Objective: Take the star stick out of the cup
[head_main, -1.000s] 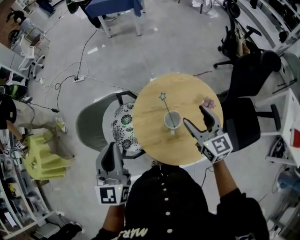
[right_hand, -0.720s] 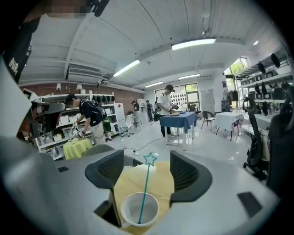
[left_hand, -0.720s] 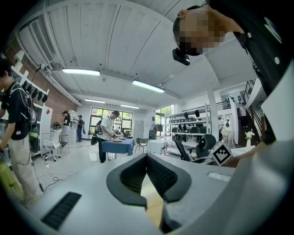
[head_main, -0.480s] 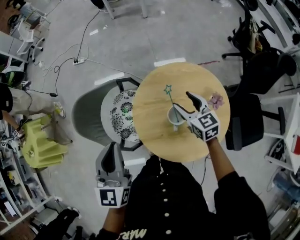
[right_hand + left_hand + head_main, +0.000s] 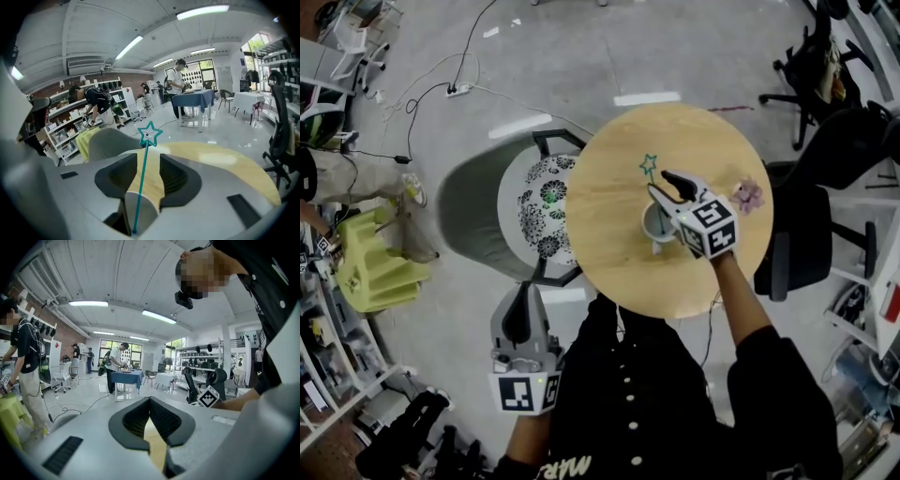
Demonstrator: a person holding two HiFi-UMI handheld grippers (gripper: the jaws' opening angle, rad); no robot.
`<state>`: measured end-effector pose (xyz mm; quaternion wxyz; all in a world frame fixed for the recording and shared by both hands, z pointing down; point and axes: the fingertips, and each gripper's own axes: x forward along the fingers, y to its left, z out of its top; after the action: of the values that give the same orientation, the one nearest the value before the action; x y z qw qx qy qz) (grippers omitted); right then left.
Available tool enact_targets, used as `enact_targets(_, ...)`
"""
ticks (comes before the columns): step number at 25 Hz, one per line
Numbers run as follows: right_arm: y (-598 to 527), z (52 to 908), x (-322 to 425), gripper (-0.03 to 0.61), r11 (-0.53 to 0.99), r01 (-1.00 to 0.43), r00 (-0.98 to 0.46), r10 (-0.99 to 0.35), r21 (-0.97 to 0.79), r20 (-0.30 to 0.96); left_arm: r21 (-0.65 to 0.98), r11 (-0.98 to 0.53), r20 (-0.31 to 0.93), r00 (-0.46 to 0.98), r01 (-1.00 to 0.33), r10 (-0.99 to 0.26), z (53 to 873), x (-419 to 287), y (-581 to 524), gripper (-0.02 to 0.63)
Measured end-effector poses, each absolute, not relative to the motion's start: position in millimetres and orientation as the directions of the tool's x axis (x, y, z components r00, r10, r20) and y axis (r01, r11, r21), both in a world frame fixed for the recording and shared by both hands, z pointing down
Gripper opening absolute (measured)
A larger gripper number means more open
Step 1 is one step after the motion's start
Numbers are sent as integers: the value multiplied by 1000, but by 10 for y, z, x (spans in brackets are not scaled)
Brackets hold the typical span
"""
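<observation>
since a second ago the right hand-held gripper (image 5: 664,187) has swung in from the right-hand rim of the worktop (image 5: 605,244) to the middle of the head view, and it now sits over the cup (image 5: 655,225). the left hand-held gripper (image 5: 522,317) has stayed low in the lower left of that view, off the worktop and close to the person's dark buttoned top.

the right forearm reaches up the frame from the lower right, wrist straight. the marker cube faces the camera and the jaws point toward the upper left. in the right gripper view the hand-held gripper (image 5: 149,159) has its ribbed black pads apart. the star stick (image 5: 142,183) rises between them, nearer the pad on the left of that frame, and neither pad is seen to press it. the stick is a thin teal rod with an open star outline on top, and its foot still stands inside the cup (image 5: 151,208), a pale, smooth, round vessel. from above, the star (image 5: 650,166) leans toward the top of the frame.

in the left gripper view the hand-held gripper (image 5: 150,401) has its pads meeting at the tips with nothing between them.

the worktop is a round disc of light wood grain. a small pink object (image 5: 748,195) lies near its right edge.
</observation>
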<state>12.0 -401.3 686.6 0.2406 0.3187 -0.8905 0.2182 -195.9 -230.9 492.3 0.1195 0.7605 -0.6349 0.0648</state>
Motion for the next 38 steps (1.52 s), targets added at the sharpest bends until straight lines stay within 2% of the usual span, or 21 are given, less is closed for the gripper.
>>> enact_targets(5,-4018,7003,21,111,719,-657,-678,-430,-229,596,103,-138,279,162,-985,-946,5080,-1990,-2287,3)
enact_targets(10,-4018,7018,-1,26,719,-658,-678,-437,-224,592,103,-125,294,151,-987,-944,5136,-1995,-2270,3)
enact_targets(18,-4006,6999,-12,9,705,-660,-693,-439,-259,571,96,-133,287,156,-986,-945,5101,-1969,-2294,3)
enact_targets(26,-3993,6614,25,9,699,-677,-696,-505,-230,510,75,-154,244,168,-985,-955,4828,-1976,-2280,5)
enact_targets(32,-3960,6023,112,8,686,-704,-685,-586,-184,433,63,-194,184,203,-979,-962,4509,-1945,-2276,3)
enact_targets(38,-3771,5118,445,8,597,-787,-613,-731,-156,300,56,-234,127,239,-971,-963,4172,-1899,-2256,3)
